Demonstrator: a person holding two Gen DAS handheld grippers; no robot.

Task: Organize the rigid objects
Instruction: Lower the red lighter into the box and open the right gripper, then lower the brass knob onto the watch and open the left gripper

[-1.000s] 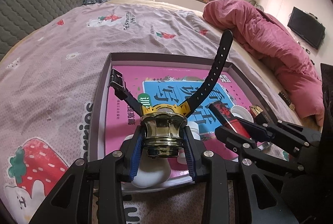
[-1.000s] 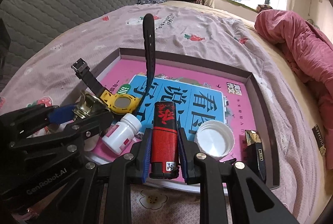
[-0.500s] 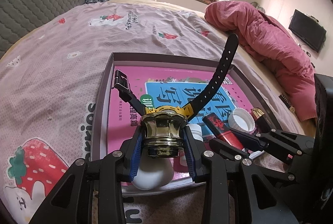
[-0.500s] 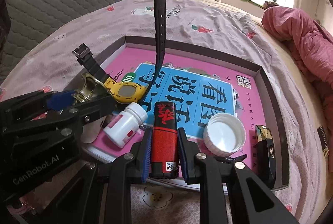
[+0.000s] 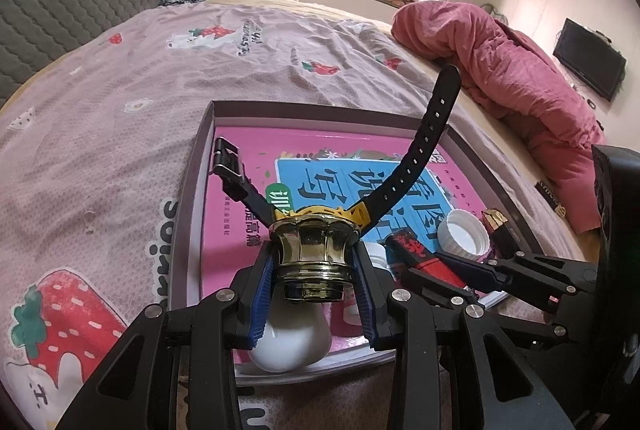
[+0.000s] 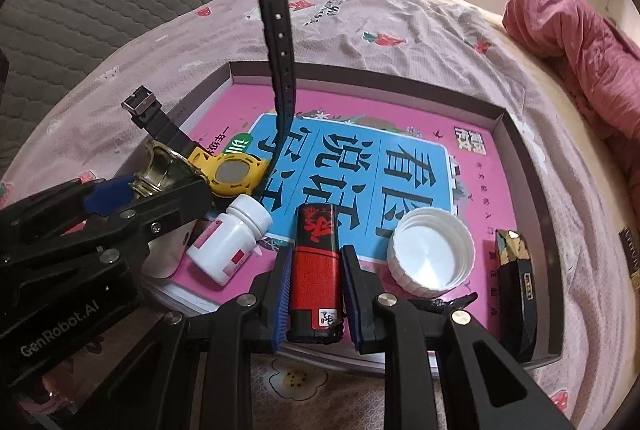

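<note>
gold cap (image 5: 313, 257) | clamped in left tongs (image 5: 316, 284) | lighter (image 6: 317, 270) | clamped in right tongs (image 6: 316, 300)

— Room in the tray (image 6: 524, 166)?
— Far half over the pink book (image 6: 400, 122) bare, open from above. Near edge crowded: white pill bottle (image 6: 232, 242), red-and-black lighter (image 6: 316, 266), white cap (image 6: 432, 254), black-and-gold box (image 6: 516, 282) side by side.
— In the way on the left?
— Watch strap (image 6: 280, 42) sticking up tall over the yellow watch (image 6: 232, 174), buckle end (image 5: 228, 162) leaning toward the left wall; left gripper (image 6: 132, 190) just beside.
— Outside?
— Bedsheet (image 5: 120, 102) clear all round; pink quilt (image 5: 500, 70) heaped far right
</note>
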